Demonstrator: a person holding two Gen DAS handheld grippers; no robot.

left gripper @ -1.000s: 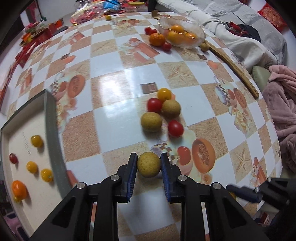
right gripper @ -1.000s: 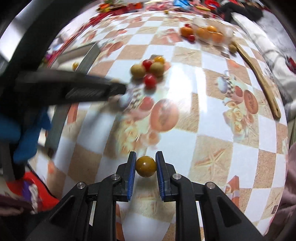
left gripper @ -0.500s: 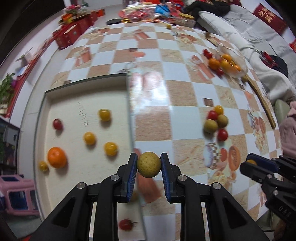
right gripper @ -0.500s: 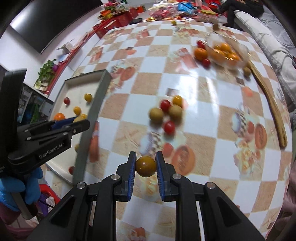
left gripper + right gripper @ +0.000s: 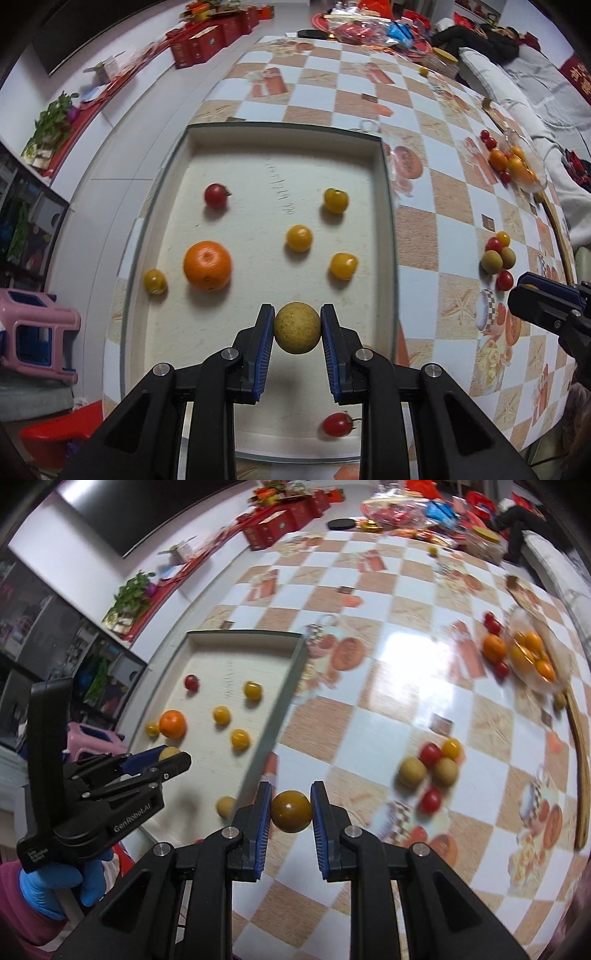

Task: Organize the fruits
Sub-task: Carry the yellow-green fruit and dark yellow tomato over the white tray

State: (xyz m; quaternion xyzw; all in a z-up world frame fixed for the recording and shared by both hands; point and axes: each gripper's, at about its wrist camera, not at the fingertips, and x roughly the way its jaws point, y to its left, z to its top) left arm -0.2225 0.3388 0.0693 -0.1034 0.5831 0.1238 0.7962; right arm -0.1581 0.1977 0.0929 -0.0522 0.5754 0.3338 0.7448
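My left gripper is shut on a tan, rough-skinned round fruit and hangs over the near part of the white tray. In the tray lie an orange, several yellow tomatoes and two red tomatoes. My right gripper is shut on a dark amber round fruit above the table, just right of the tray's rim. In the right wrist view the left gripper shows over the tray. A loose fruit pile sits on the checkered table.
A glass bowl with oranges stands at the far right, an orange and red tomatoes beside it. A wooden stick lies along the right table edge. Red boxes and bags crowd the far end. A pink stool stands left of the table.
Both grippers have swung left with their fruits: the left one from the table over the tray, the right one toward the tray's rim. The fruit pile now lies off to the right.
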